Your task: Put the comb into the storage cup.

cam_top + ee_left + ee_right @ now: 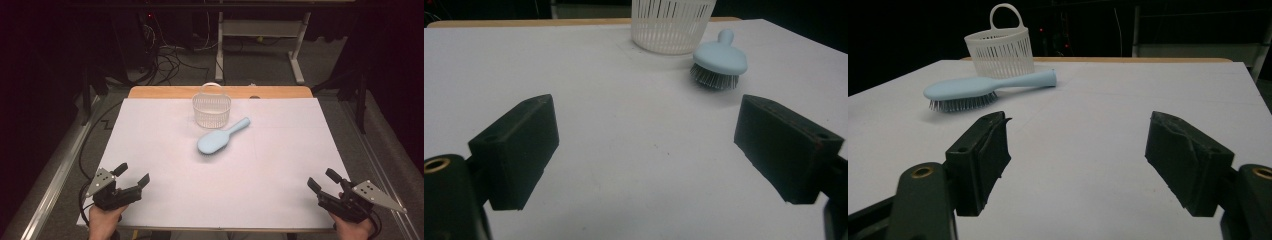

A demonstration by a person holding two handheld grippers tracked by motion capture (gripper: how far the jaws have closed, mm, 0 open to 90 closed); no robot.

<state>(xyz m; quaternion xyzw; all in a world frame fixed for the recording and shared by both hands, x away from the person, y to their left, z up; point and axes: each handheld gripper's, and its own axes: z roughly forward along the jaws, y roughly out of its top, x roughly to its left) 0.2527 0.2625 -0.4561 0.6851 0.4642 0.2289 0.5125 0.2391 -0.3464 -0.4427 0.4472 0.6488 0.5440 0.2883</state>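
1. Jaws stand spread wide on both tools in the high view: left gripper (131, 176) at seven o'clock, right gripper (322, 181) at five o'clock, each resting on the table (165, 150) and pinching nothing. One pale blue hairbrush (220, 137) lies at centre, bristles down; one white basket (212, 107) stands just beyond, at twelve. White sheet over wood; dark room, cables on grey floor.
2. Left gripper view: jaws apart; hairbrush (719, 62) at one o'clock beside basket (672, 25).
3. Right gripper view: jaws apart; hairbrush (983, 87) at eleven o'clock, basket (998, 50) behind.
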